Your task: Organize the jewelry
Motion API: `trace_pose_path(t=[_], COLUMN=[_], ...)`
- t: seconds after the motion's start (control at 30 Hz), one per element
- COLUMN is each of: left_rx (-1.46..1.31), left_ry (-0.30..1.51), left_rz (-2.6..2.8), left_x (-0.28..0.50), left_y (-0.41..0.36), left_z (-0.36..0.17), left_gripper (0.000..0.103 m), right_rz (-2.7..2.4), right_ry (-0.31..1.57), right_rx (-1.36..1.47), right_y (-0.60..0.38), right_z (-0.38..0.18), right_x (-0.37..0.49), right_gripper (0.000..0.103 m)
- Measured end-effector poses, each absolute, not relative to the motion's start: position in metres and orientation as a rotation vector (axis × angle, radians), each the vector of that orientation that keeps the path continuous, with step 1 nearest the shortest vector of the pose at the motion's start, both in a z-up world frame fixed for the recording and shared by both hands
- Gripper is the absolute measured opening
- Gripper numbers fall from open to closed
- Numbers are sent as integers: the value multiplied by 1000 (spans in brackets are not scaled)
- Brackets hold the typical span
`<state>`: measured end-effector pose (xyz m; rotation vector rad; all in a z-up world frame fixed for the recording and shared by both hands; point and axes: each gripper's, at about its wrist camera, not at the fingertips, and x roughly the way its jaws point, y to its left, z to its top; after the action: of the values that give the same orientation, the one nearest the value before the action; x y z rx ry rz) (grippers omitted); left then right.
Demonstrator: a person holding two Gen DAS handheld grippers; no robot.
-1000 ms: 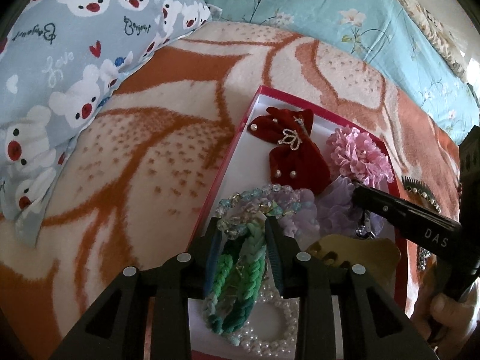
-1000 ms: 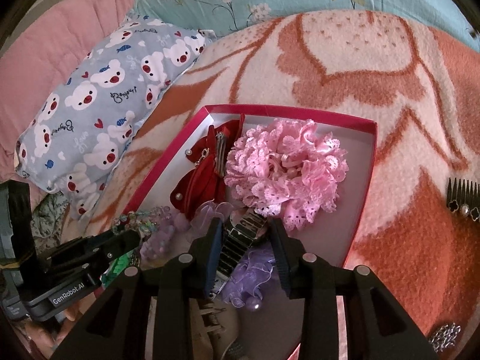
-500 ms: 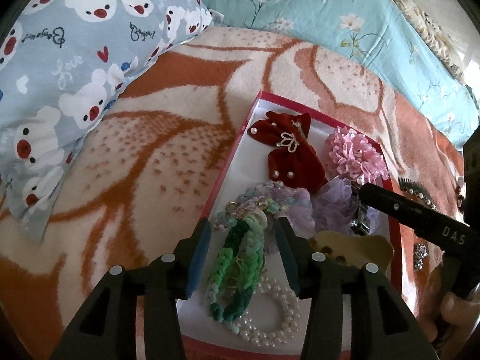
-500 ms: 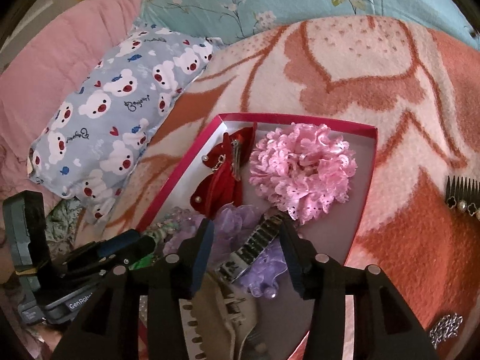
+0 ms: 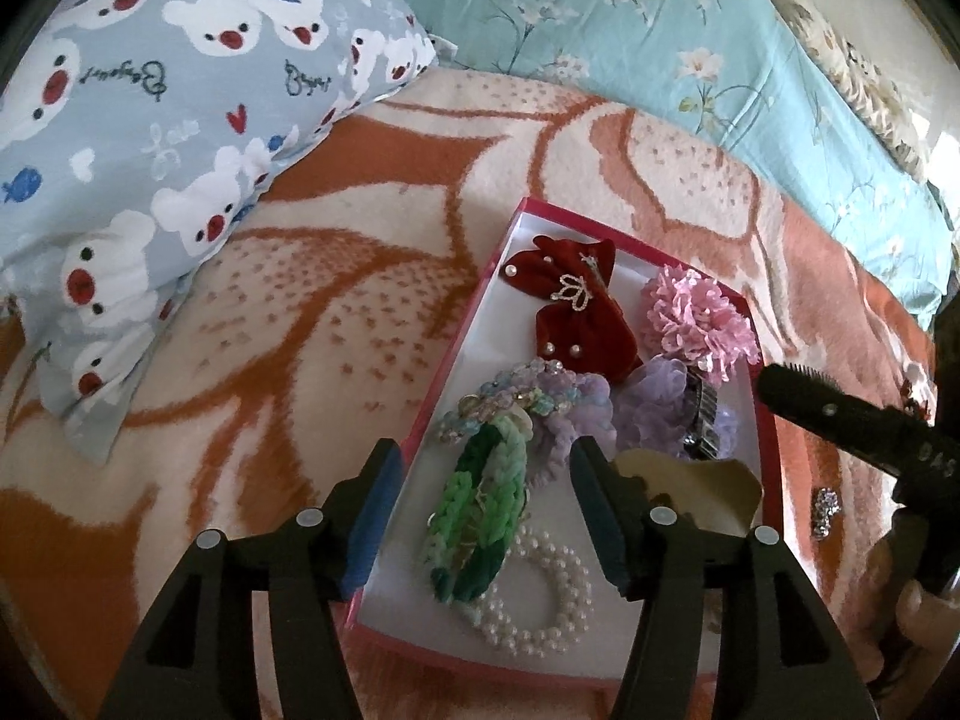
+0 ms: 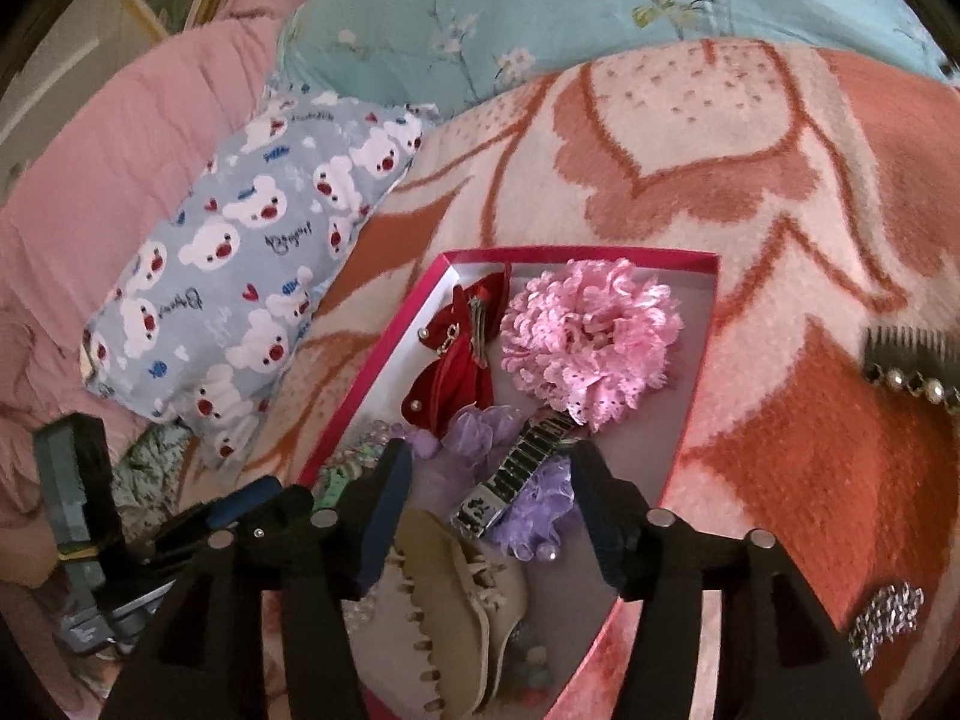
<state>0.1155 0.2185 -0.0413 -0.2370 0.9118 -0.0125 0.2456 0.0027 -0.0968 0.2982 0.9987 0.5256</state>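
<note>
Left wrist: green bracelet (image 5: 480, 516) btwn opening tongs (image 5: 489, 516)

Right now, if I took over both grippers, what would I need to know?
Left hand-held gripper: opening, pads clear of the green bracelet lying between them in the red box.
Right hand-held gripper: opening over the black clip, not touching.
Done: bow, pink flower, pearls boxed.
Left: comb and sparkly brooch on the blanket.

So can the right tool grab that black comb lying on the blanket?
Probably yes. The black comb lies in the open on the blanket, outside the red box, with nothing on it. The right tool, its jaws opening and empty, just has to swing over.
</note>
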Motion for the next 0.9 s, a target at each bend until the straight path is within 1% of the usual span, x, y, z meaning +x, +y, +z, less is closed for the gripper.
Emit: trace_pose_path(t=[0.07,0.13,0.37,0.47,0.5,0.53,0.6,0.73,0.83,0.9], left_rx=[-243,-253,-321,-358,-367,-378,-399,-377,-313,-280], left_ry=[908,904,906,913,918,930,945,954,970,975], left_rz=[-9,-4,4,3,4,8,9,35,74,98], left_x=[110,102,79,69,67,65,62,51,44,37], left_y=[221,225,236,240,241,242,242,238,231,227], left_z=[-38,-35,-28,-25,-25,-25,-26,-22,-16,-11], left_gripper=[59,65,70,77,82,84,84,85,85,86], right_rz=[523,525,521,512,506,498,478,444,401,377], right_ry=[992,985,990,991,990,989,984,973,982,984], right_rx=[335,368,523,591,616,638,665,643,536,451], right_y=[-6,-14,-47,-61,-65,-70,-77,-83,-79,-74], right_z=[-93,-89,-86,-88,-89,-90,-93,-93,-89,-84], right_x=[241,235,216,209,206,204,199,187,179,172], right_gripper=[64,66,69,71,72,73,73,75,79,79])
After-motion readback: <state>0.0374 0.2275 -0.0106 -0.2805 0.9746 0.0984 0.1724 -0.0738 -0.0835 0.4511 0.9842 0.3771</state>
